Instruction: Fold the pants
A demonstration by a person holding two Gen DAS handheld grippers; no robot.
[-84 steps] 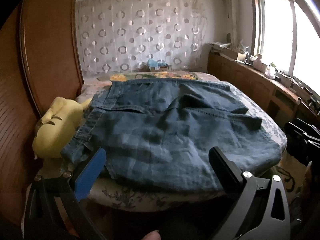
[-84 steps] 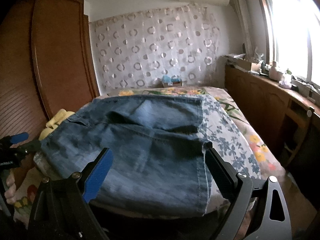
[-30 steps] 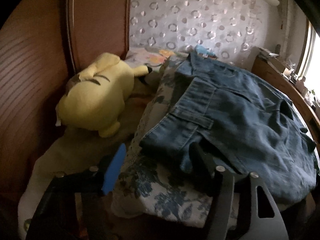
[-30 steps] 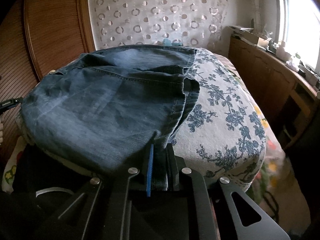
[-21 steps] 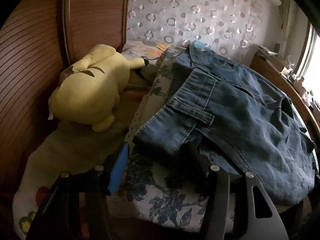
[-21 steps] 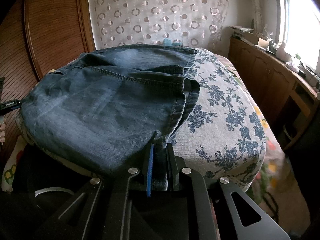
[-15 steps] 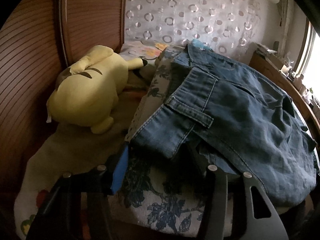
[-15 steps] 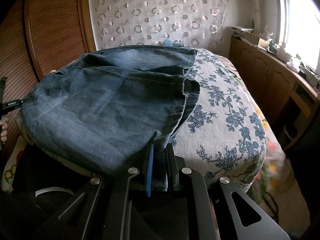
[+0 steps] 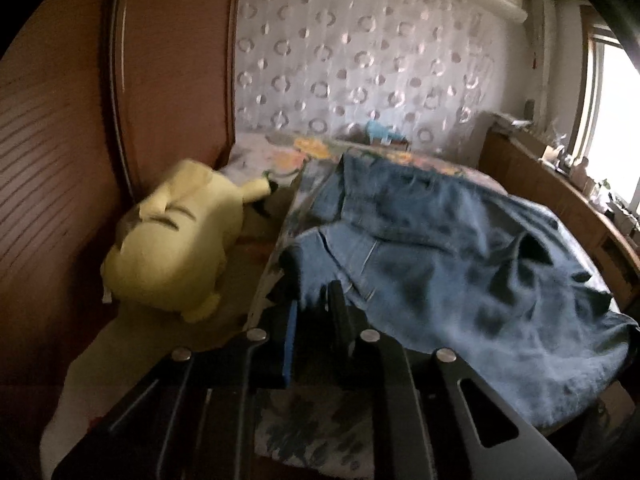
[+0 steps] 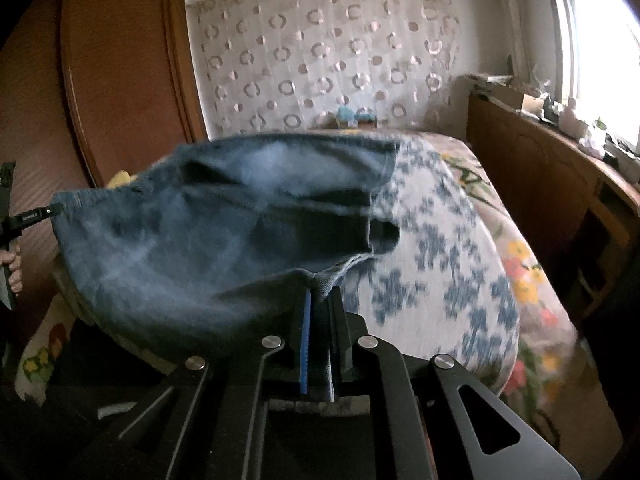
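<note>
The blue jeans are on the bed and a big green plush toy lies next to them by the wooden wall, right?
Nearly. The plush toy is yellow, not green, as the left wrist view shows. The rest holds: it lies beside the blue jeans on the bed, by the wooden wall.

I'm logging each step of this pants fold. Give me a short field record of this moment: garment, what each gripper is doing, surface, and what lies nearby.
garment: blue jeans, near edge lifted off the bed
left gripper: closing on the jeans' near left corner, denim between its fingers
right gripper: shut on the jeans' near right corner
surface: bed with floral cover
nearby: yellow plush toy, left of the jeans
</note>
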